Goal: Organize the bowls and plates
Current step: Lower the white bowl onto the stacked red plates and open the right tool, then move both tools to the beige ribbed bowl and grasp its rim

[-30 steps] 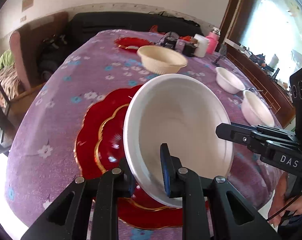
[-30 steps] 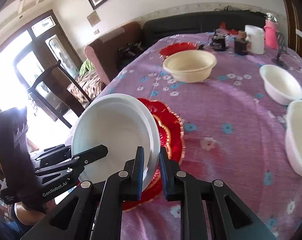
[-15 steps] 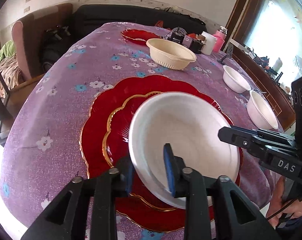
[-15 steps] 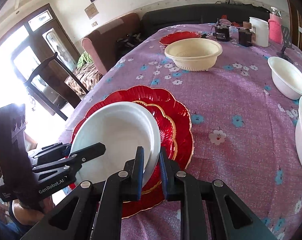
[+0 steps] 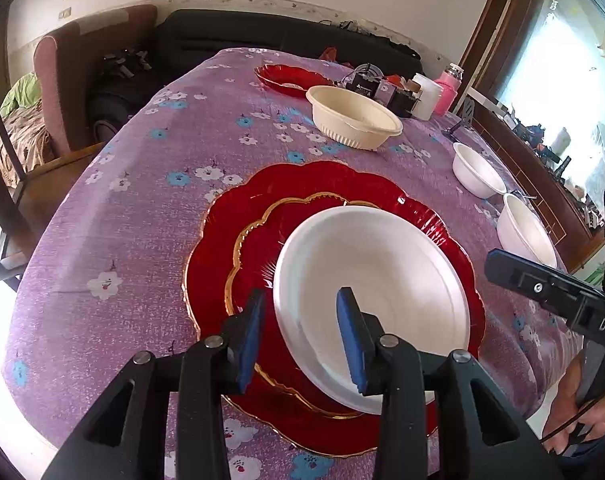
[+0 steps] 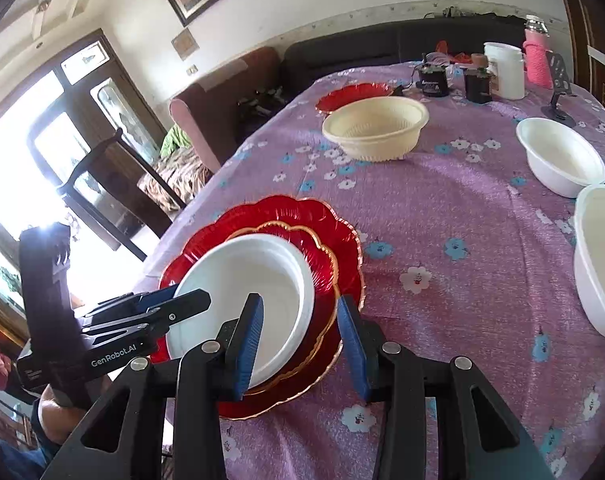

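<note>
With the jaws of my left hand-held gripper (image 5: 300, 334) and right hand-held gripper (image 6: 300, 338) opening off the white bowl (image 5: 372, 300) resting on the red plates (image 5: 238, 236) near the table (image 5: 122, 216) edge, a snagged rim could tip it.

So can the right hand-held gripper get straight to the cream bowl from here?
Probably yes. The right hand-held gripper is opening off the white bowl, and only bare tablecloth lies between it and the cream bowl, though it sits well up the table.
</note>
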